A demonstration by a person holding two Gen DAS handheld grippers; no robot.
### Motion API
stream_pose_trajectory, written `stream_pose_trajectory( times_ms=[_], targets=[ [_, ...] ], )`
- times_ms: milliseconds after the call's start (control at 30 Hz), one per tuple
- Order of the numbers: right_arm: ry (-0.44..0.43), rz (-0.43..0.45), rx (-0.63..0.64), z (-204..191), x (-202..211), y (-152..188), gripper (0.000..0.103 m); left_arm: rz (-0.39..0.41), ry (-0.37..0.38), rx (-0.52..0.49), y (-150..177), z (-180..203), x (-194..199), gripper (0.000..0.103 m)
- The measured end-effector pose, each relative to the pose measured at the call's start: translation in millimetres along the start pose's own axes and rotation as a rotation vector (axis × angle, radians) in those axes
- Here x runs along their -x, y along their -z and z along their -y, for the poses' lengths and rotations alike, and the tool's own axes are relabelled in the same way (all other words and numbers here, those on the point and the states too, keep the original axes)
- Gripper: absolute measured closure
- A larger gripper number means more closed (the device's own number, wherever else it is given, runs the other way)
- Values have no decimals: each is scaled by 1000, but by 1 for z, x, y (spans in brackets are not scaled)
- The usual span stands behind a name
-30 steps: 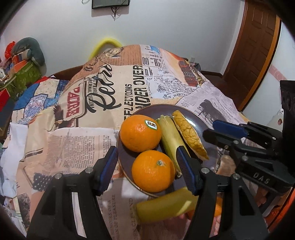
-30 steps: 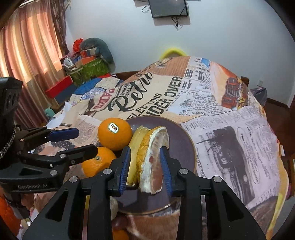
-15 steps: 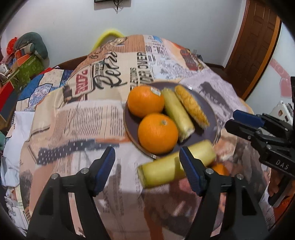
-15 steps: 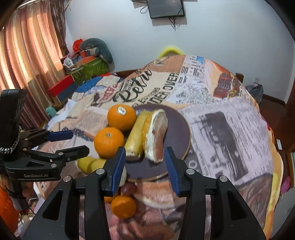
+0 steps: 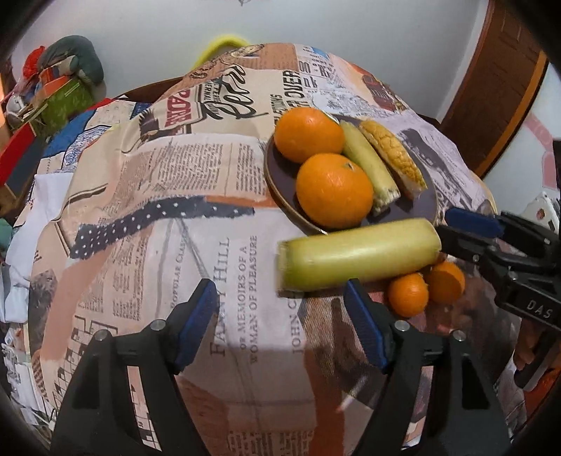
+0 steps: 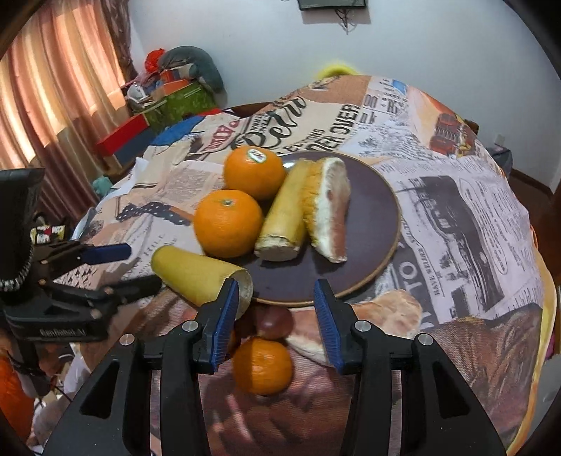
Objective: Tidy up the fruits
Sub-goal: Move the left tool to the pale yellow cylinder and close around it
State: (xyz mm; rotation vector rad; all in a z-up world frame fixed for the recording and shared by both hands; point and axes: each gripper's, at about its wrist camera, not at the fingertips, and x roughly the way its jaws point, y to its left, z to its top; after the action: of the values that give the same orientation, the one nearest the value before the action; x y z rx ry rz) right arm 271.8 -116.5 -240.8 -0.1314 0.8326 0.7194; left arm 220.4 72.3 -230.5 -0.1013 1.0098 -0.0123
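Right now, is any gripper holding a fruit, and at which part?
Nothing is held. The left gripper and the right gripper are both open, with no fruit between their pads.

hidden: dark round fruit (image 6: 272, 322) half behind plate (image 6: 382, 252) rim | blurred: yellow-green cut piece (image 5: 357, 253) | cut off: wall screen (image 6: 331, 3) by top edge

left gripper (image 5: 280, 317): black angular frame, blue ribbed pads, silver screws, white "GenRobot.AI" lettering showing | right gripper (image 6: 275, 321): same black build, blue pads, "DAS" marking showing
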Motion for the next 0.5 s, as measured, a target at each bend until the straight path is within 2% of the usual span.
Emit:
stream_pose_trajectory(
  times_ms=[200, 500],
  targets=[
    [-45, -14, 33, -18, -5, 2, 62, -3, -18, 11, 6, -3, 2, 28],
    [-123, -34, 68, -42, -15, 8, 62, 41, -40, 57, 7, -20, 28, 28]
  ],
)
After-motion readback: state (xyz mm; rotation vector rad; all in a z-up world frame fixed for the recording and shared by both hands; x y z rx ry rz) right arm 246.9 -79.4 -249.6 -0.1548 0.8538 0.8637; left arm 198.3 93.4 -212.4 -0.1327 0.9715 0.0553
